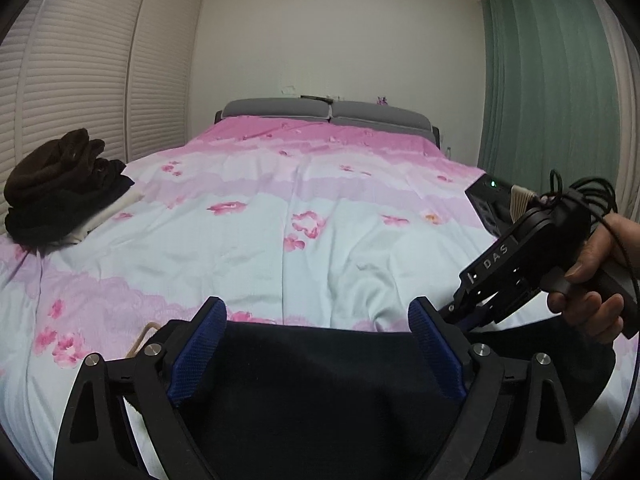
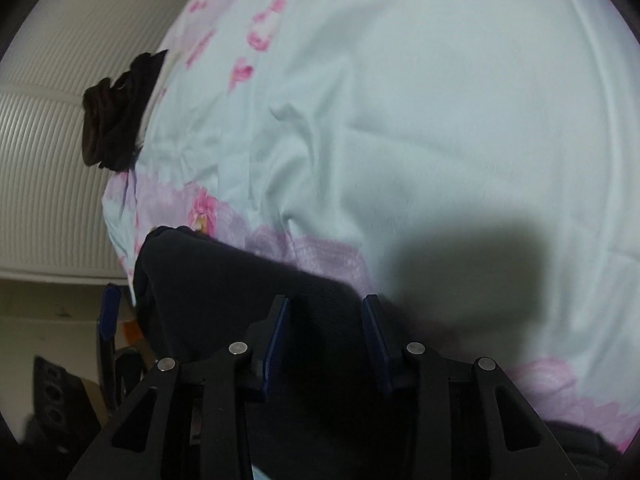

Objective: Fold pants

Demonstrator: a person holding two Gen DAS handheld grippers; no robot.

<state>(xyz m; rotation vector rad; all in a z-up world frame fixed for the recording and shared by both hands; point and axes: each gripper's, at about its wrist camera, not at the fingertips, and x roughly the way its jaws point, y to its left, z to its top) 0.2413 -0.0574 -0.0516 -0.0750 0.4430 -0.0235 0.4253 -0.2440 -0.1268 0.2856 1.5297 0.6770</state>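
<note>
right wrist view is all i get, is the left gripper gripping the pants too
Observer: No pinch that I can see. The left gripper stands wide open, with the pants lying across the gap.
Operator: anything past my gripper that i'm missing
Observer: Yes, a black box with a green light, at the right edge of the bed, just behind the right gripper.

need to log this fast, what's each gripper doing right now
left gripper: open wide, dark pants between its fingers, not pinched.
right gripper: partly closed over the pants; grip cannot be told.
</note>
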